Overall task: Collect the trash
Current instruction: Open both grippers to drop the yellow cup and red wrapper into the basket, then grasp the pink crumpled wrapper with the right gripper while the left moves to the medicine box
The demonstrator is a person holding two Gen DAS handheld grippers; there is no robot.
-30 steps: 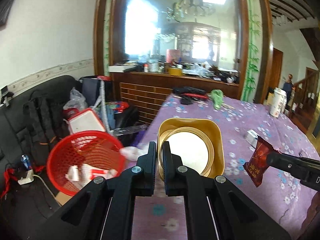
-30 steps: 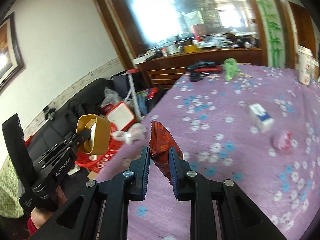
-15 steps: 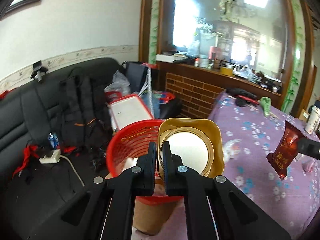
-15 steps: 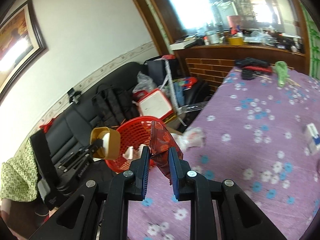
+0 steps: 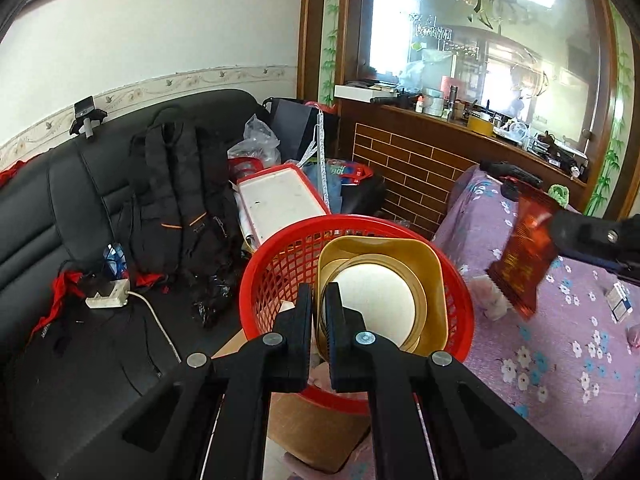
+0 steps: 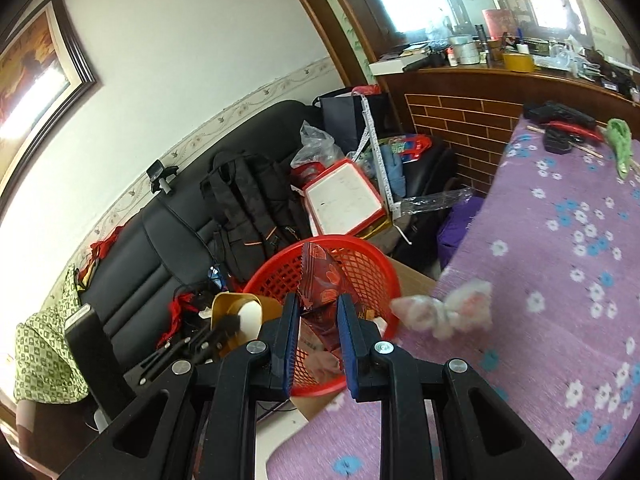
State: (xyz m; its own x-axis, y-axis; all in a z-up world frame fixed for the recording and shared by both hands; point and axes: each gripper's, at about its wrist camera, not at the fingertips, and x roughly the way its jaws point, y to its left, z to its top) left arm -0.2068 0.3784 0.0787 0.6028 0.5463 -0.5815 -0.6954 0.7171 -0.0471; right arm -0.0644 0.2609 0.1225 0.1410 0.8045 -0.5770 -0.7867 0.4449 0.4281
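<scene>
Left hand-held gripper clamped on the gold tub, right one pinching the wrapper; I'd release both only once squarely over the basket ahead.

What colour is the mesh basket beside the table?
The basket is red; the left wrist view shows it best.

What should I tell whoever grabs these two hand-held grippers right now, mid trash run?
Left hand-held gripper: shut on the gold tray, held over the red basket.
Right hand-held gripper: shut on the red snack wrapper, also above the basket.
Done: both pieces carried to the basket; some trash already lies inside.
Left: release both, then fetch the crumpled white wad, small blue-and-white box and other bits from the purple tablecloth.
</scene>
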